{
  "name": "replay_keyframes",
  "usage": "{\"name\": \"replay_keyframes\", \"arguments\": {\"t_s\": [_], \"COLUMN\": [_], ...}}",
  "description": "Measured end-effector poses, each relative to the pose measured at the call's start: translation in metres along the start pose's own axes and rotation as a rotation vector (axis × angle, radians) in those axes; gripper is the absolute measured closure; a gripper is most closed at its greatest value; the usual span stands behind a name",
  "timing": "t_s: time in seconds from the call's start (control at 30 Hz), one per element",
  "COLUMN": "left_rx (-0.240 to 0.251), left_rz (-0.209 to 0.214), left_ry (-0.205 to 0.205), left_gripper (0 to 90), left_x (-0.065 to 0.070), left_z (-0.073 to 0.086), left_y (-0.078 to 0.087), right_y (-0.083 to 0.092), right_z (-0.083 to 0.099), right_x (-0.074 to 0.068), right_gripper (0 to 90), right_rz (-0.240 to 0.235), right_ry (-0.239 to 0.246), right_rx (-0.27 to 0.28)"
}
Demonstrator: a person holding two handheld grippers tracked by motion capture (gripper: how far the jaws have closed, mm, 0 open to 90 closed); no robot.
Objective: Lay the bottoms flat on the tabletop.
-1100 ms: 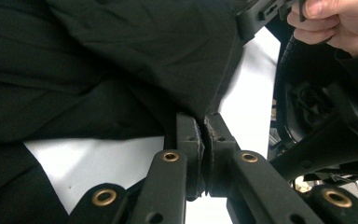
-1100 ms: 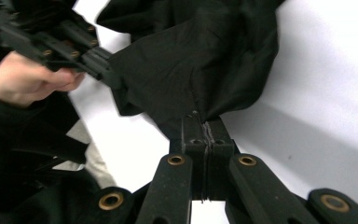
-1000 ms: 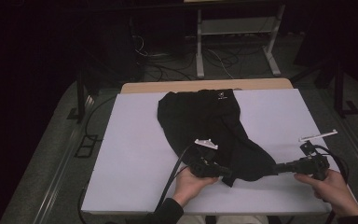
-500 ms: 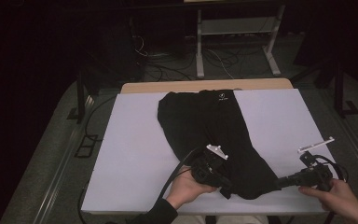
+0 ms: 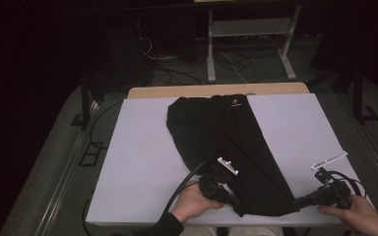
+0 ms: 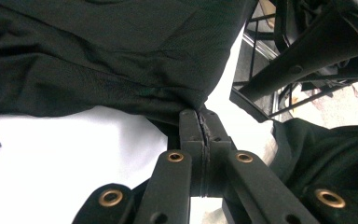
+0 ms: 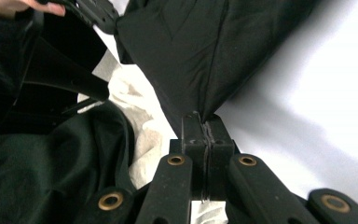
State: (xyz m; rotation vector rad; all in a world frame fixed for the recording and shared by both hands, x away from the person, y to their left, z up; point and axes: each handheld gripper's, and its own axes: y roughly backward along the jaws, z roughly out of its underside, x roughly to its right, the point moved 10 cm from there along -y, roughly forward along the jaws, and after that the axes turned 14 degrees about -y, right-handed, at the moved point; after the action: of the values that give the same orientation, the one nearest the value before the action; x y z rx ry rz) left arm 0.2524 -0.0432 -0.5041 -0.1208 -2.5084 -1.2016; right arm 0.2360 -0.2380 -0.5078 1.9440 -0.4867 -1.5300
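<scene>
A black garment (image 5: 216,132) with a small white logo at its far end lies lengthwise on the white table (image 5: 138,147). My left gripper (image 5: 237,209) is shut on the garment's near hem at its left corner. In the left gripper view the closed jaws pinch a fold of the black cloth (image 6: 98,60) at the left gripper's tips (image 6: 199,114). My right gripper (image 5: 295,202) is shut on the hem's right corner. In the right gripper view the cloth (image 7: 200,51) fans out from the right gripper's pinched tips (image 7: 200,119), with the other gripper (image 7: 88,11) at top left.
Both hands sit at the table's near edge (image 5: 226,223). A wooden strip (image 5: 216,91) borders the far side. Behind it stand a metal rack (image 5: 246,39) and loose cables (image 5: 177,73) on the floor. Bare white surface lies left and right of the garment.
Both grippers have drawn toward the near edge with the hem in them. The garment's lower end now lies longer and flatter. The right hand shifted nearer and slightly right.
</scene>
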Motion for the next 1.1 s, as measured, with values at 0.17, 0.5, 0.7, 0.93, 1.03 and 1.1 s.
{"name": "replay_keyframes", "arguments": {"t_s": [0.17, 0.5, 0.7, 0.93, 1.03, 1.1], "left_rx": [0.008, 0.125, 0.137, 0.038, 0.019, 0.016], "left_rz": [0.01, -0.025, -0.079, -0.188, -0.209, -0.191], "left_ry": [0.012, -0.029, -0.201, -0.339, -0.328, -0.324], "left_gripper": [88.3, 62.9, 50.2, 52.7, 73.9, 85.0], "left_x": [-0.001, 0.0, 0.01, 0.01, 0.007, 0.007], "left_z": [0.003, -0.003, -0.009, -0.006, -0.004, -0.001], "left_y": [-0.006, 0.007, -0.012, -0.036, -0.033, -0.033], "right_y": [-0.005, -0.008, -0.009, -0.01, -0.01, -0.01], "right_z": [0.004, 0.007, 0.006, 0.005, 0.005, 0.004], "right_x": [-0.002, 0.001, 0.0, 0.002, 0.002, 0.002], "right_gripper": [88.2, 88.2, 88.2, 88.2, 88.2, 88.2], "right_rz": [0.003, 0.006, 0.007, 0.006, 0.005, 0.005], "right_ry": [0.003, -0.005, 0.0, -0.001, 0.0, -0.001], "right_rx": [-0.022, -0.02, -0.018, -0.017, -0.017, -0.017]}}
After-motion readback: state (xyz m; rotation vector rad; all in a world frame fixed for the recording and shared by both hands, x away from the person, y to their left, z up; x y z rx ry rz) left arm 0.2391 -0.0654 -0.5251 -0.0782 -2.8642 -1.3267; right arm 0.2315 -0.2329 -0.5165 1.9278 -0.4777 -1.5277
